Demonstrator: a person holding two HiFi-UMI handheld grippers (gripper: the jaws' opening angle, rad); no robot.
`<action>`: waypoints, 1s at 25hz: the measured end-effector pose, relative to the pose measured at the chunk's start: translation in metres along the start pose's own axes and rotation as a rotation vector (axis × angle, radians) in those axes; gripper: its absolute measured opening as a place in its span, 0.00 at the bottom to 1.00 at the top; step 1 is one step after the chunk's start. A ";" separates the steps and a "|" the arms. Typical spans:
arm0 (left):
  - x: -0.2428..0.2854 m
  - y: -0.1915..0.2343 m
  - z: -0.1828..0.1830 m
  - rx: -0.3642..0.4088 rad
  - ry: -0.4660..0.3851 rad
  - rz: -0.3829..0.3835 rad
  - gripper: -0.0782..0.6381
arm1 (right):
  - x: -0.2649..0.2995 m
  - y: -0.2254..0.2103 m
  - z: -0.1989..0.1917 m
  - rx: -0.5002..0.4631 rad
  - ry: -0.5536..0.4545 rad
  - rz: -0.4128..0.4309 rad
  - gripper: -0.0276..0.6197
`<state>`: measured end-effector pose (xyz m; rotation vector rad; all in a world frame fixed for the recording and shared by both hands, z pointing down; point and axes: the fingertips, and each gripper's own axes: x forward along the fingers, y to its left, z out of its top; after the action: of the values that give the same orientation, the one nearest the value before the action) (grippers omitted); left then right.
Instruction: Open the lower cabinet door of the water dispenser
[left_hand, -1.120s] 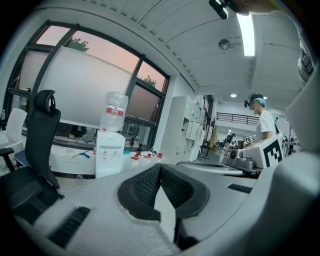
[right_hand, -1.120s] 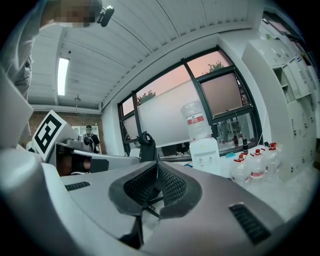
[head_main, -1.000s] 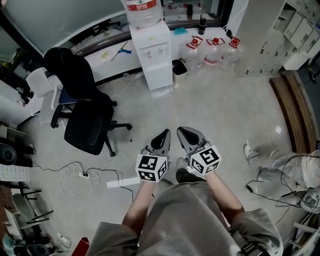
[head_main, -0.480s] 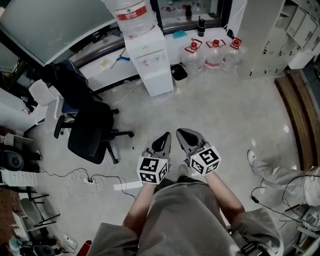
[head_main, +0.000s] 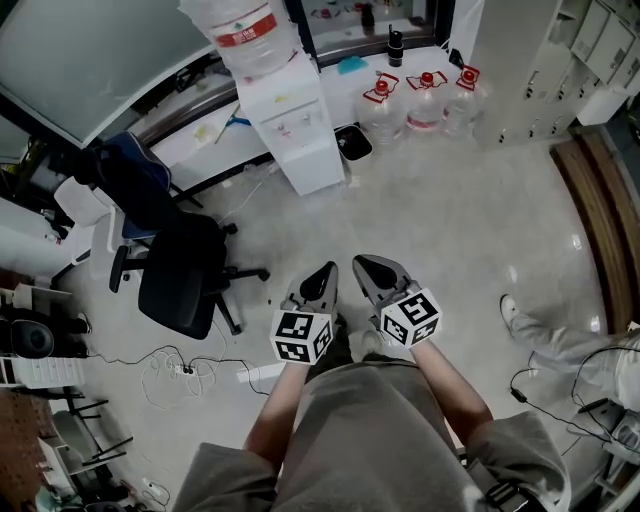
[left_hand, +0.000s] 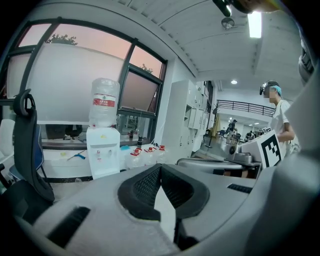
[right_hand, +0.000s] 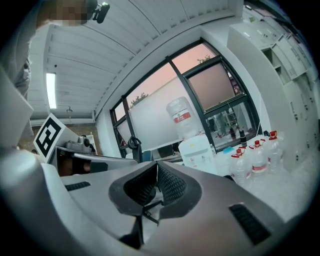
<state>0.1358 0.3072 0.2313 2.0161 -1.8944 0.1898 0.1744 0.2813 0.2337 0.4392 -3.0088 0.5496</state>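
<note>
Both pairs of jaws are pressed together on nothing. The left gripper (head_main: 325, 276) and right gripper (head_main: 371, 268) sit side by side, well short of the water dispenser (head_main: 292, 120), likely idle because its lower door (head_main: 320, 165), apparently closed, is out of reach. A chair (head_main: 180, 275) stands left of the dispenser.

You are seeing the bottle (head_main: 238, 35) atop the water dispenser (head_main: 295, 110) being cropped by the top edge; its lower cabinet door (head_main: 320, 165) is showing too small for detail.
</note>
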 end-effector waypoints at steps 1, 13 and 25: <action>0.004 0.003 0.001 -0.001 0.001 -0.005 0.12 | 0.004 -0.004 0.001 0.003 0.000 -0.005 0.06; 0.068 0.074 0.025 -0.020 0.014 -0.071 0.12 | 0.083 -0.043 0.014 0.010 0.015 -0.047 0.06; 0.110 0.164 0.056 -0.046 0.028 -0.131 0.12 | 0.179 -0.066 0.028 0.018 0.045 -0.124 0.06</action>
<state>-0.0246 0.1793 0.2456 2.0863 -1.7273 0.1380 0.0220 0.1648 0.2476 0.6014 -2.9110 0.5690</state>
